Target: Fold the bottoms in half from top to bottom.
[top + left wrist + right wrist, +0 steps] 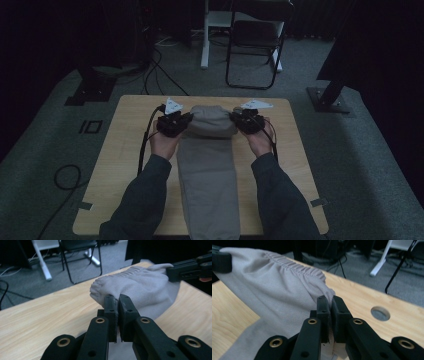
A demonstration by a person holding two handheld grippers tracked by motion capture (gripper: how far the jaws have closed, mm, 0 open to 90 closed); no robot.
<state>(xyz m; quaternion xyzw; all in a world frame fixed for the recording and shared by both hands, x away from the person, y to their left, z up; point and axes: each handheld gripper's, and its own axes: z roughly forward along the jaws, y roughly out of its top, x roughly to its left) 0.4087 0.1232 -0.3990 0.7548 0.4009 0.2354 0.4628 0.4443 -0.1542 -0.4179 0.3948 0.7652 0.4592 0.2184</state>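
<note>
Grey trousers lie lengthwise down the middle of the table, legs running toward the person, waistband end at the far side. Left of the trousers, the left gripper has its jaws pinched tight on the left corner of the elastic waistband; cloth shows between the pads in the left gripper view. Right of the trousers, the right gripper is clamped the same way on the other waistband corner, fabric bunched at its tips. Between the two, the waist end is lifted clear of the table and sags in a soft hump, while the legs lie flat. Judgement: a fold looks begun, with both corners secured and the top raised. Left to do: carry the waist end over onto the legs, lay it down square, release. Risk of uneven edges if one side leads. A chair stands beyond the trousers, off the table.
</note>
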